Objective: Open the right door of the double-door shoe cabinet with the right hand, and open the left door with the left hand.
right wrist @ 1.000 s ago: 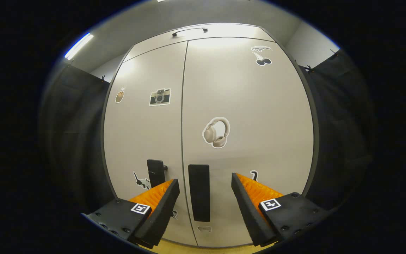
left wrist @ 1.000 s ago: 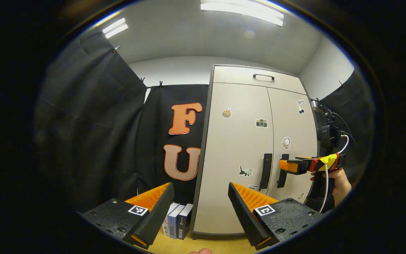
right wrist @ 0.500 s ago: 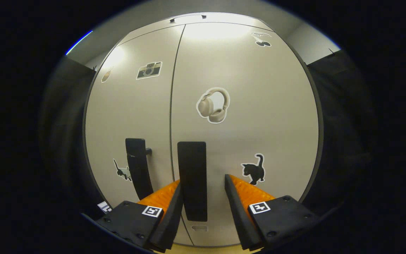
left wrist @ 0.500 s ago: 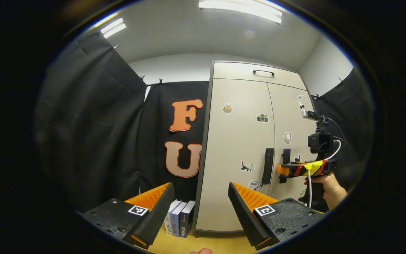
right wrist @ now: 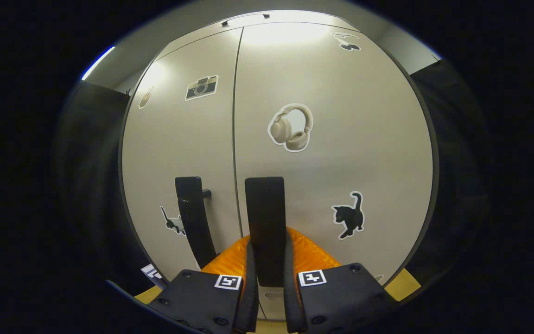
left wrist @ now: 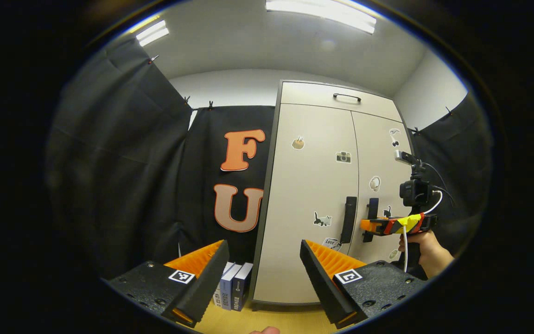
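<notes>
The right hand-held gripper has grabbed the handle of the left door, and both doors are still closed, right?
Not quite. In the right gripper view the right hand-held gripper is closed on the right door's handle, not the left door's handle, which stands free beside it. Both doors do look closed.

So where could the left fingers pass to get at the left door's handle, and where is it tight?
Free: the left door face left of its handle, past the cat sticker. Tight: right of that handle, where the right gripper is shut on the right handle close beside it. On the floor, books border the cabinet's left side.
</notes>
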Demonstrator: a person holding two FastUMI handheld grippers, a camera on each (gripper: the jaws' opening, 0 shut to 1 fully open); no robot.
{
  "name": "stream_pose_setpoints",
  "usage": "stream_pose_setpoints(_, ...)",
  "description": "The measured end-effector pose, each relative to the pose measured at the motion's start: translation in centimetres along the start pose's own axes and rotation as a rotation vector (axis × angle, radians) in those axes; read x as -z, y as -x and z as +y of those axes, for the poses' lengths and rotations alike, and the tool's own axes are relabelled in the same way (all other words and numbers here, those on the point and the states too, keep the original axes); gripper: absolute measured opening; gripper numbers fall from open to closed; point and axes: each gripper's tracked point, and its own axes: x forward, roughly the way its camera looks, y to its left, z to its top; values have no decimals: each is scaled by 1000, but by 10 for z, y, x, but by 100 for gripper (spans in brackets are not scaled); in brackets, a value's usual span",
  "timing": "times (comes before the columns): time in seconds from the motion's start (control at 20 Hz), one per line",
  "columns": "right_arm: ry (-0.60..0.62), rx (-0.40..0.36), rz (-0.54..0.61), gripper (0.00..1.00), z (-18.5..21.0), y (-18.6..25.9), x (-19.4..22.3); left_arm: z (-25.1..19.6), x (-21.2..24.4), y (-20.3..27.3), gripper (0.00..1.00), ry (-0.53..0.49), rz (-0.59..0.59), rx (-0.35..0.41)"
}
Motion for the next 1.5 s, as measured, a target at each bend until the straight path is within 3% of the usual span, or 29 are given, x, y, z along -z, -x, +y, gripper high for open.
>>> stream_pose_setpoints(0.05,-7,-10,5,31,0,3,0,1,-1,0,95,-4,-3,-2)
stream_pose_setpoints(0.4,3,-113,29,32,-1,36,2,-2,-5,9,94,-7,-13,-4)
stream_pose_setpoints(0.9,-21,-181,44,32,-33,125,6,-13,-3,13,94,17,-8,-5)
stream_pose_setpoints(1.25,-32,-207,19,31,-58,154,2,-25,3,4,94,7,-6,3)
stream_pose_setpoints(1.5,0,-182,-4,31,-71,162,-1,-47,9,-2,94,23,1,42)
